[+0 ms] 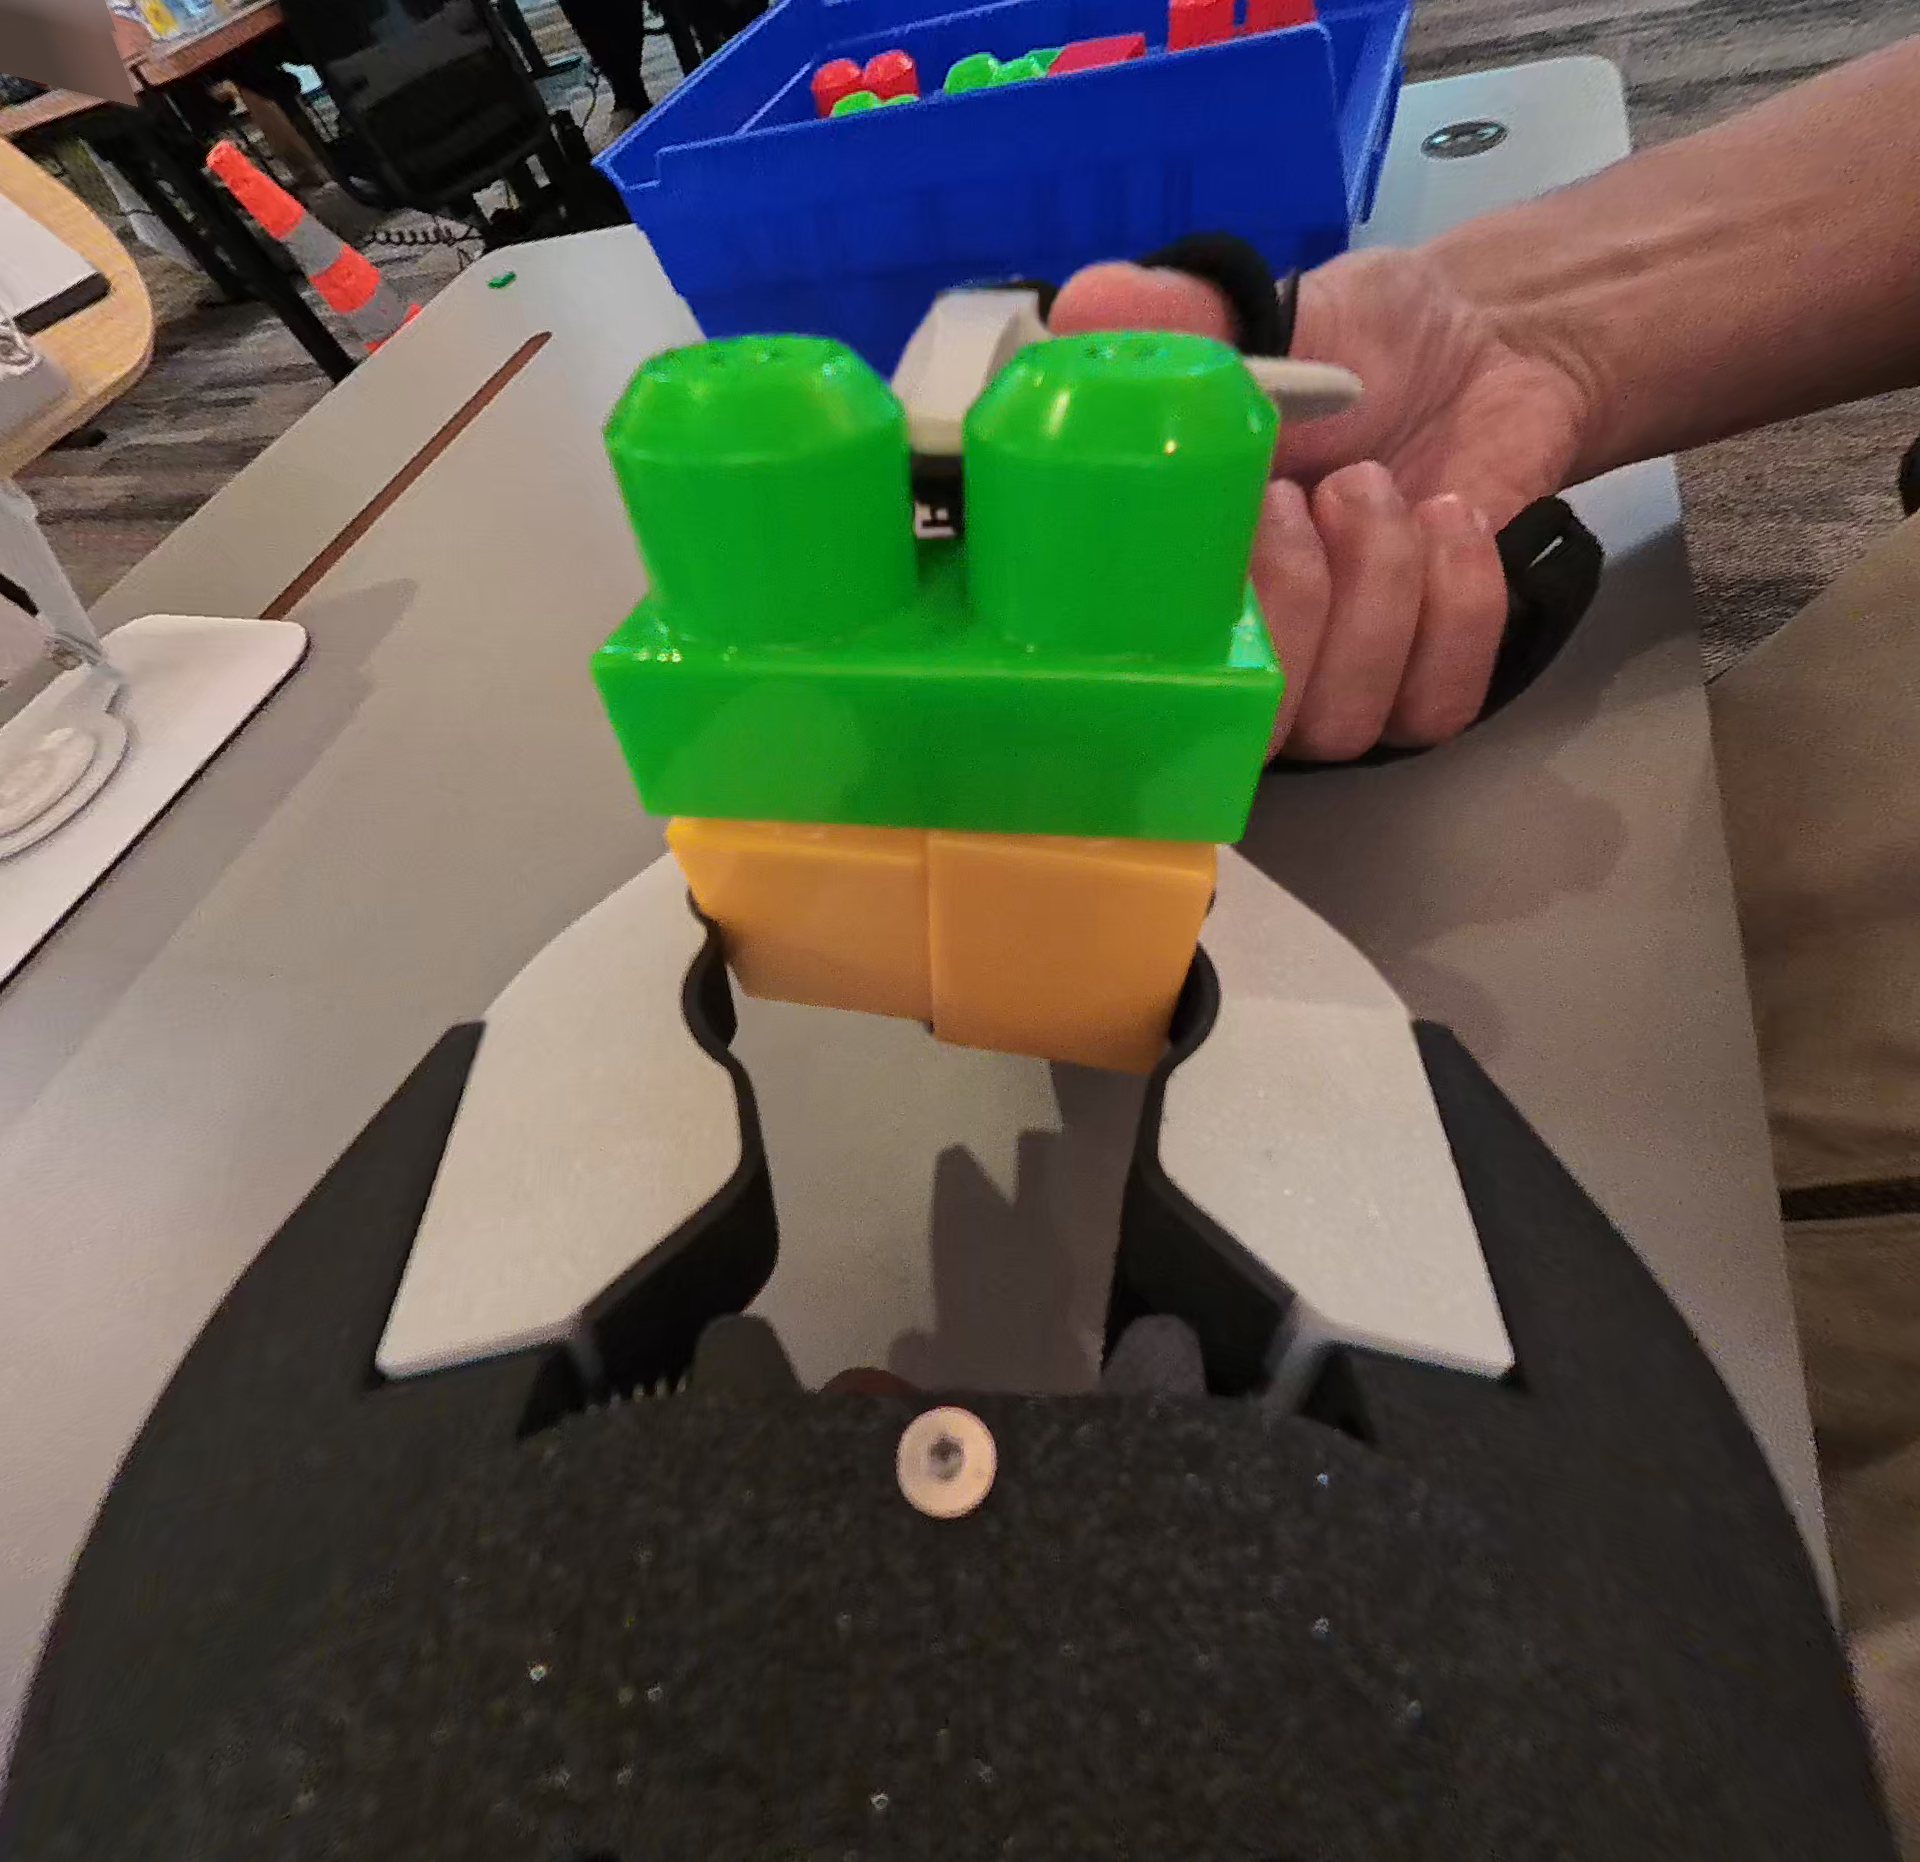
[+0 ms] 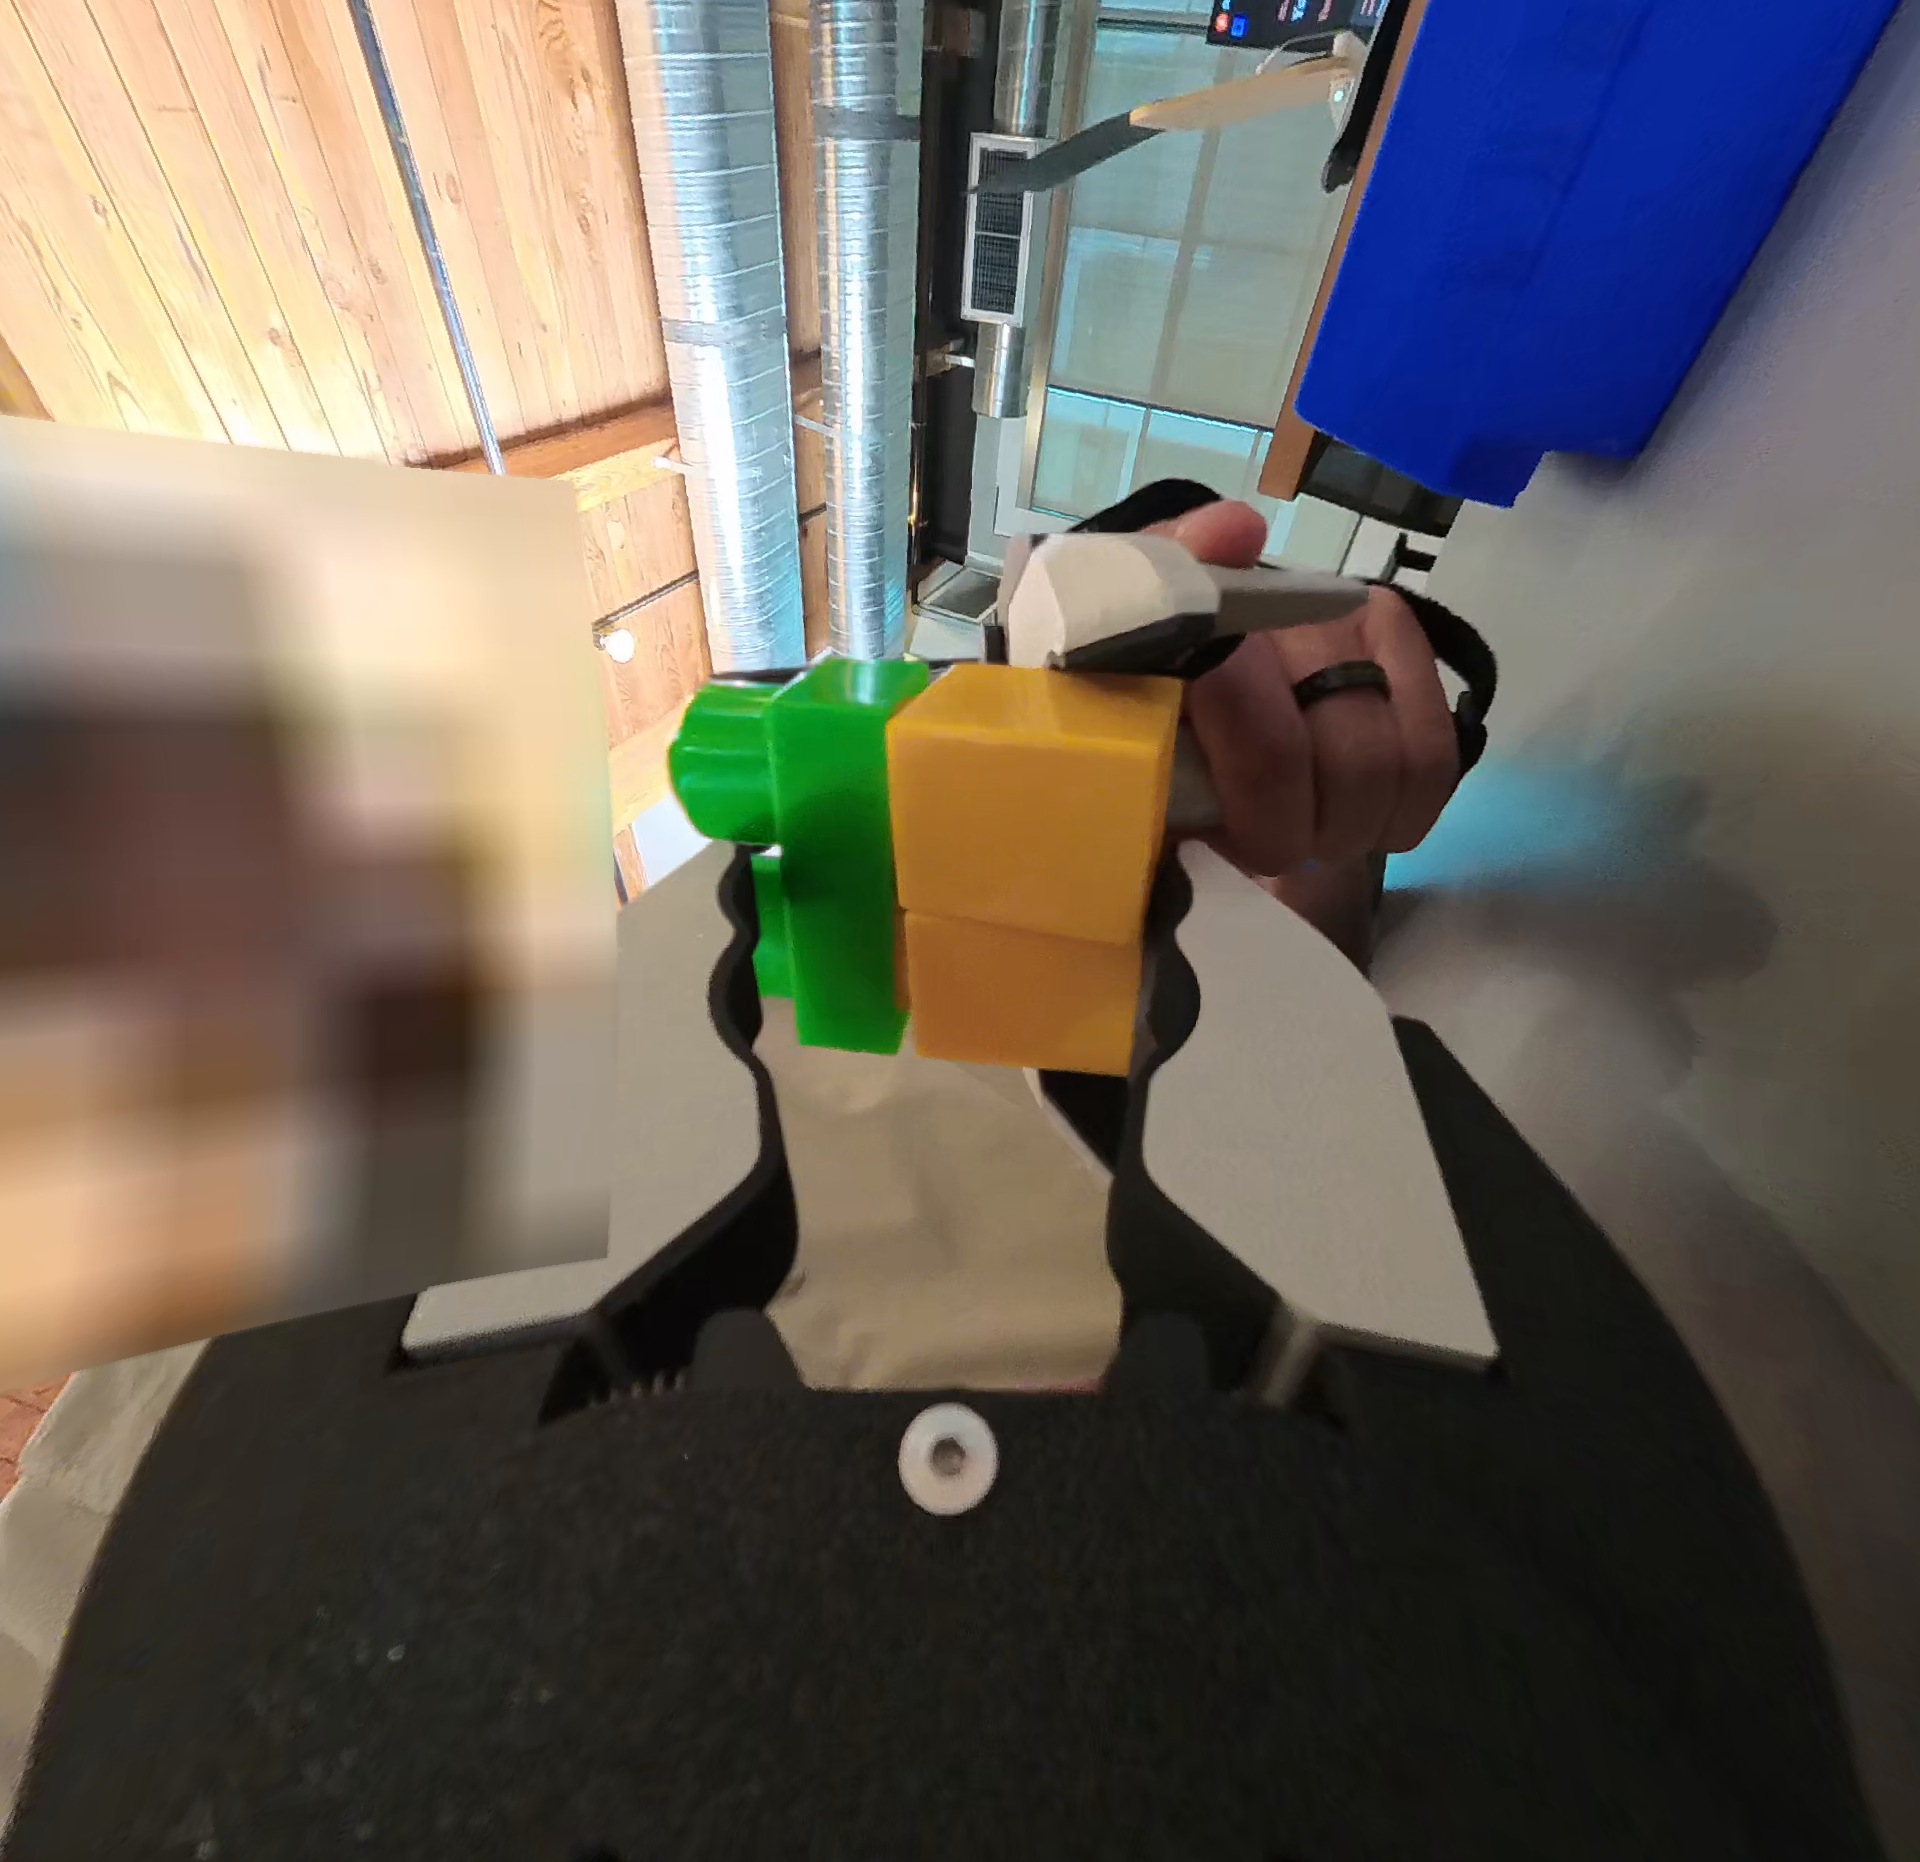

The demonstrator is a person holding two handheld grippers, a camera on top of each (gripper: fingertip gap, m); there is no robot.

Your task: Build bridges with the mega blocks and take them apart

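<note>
The left gripper is clamped on the two yellow blocks that sit side by side under a green two-stud block, holding the small stack above the grey table. The right gripper (seen from its own tilted camera, with the stack lying sideways) brackets the same pieces, one finger beside the green block, the other beside the yellow ones; I cannot tell whether it grips them. Behind stands a blue bin holding red and green blocks, and a hand holds the far gripper's handle.
</note>
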